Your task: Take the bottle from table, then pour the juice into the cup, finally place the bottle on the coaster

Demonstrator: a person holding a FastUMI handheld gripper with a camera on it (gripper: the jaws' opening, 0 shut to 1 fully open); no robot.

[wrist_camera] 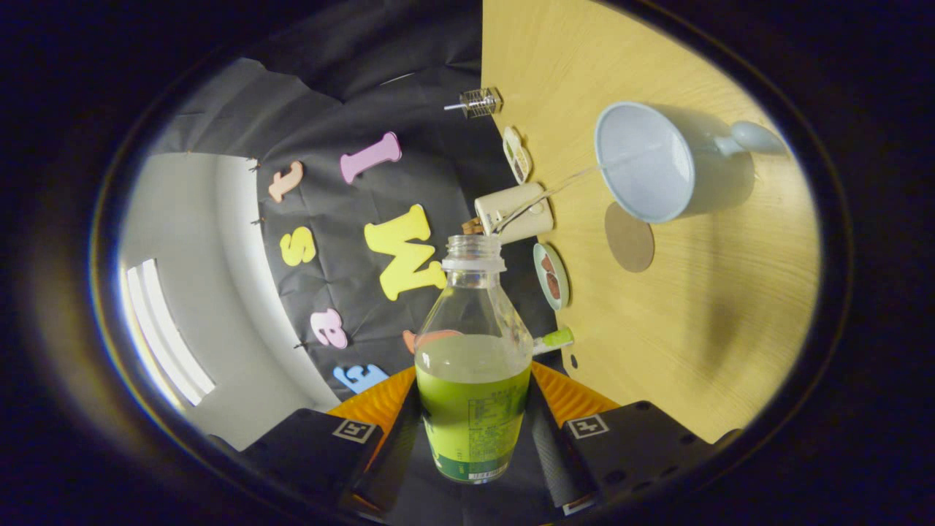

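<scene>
My gripper (475,400) is shut on a clear plastic bottle (473,343); its orange fingers (376,402) press on both sides of the green label. The bottle is uncapped and about half full of green juice. The view is rolled, so the wooden table (701,321) stands like a wall beside the bottle. A pale blue cup (646,172) stands on it beyond the bottle's mouth, its opening facing me, handle on the far side. A thin clear thread runs from the bottle's mouth to the cup's rim and inside. A round brown coaster (629,237) lies bare on the table beside the cup.
Along the table's back edge, against the booth wall, sit a cream cylinder (515,212), two small dishes (551,276) (517,153), a small wire piece (478,102) and a green pen-like stick (553,340). Bare wood stretches in front of the coaster.
</scene>
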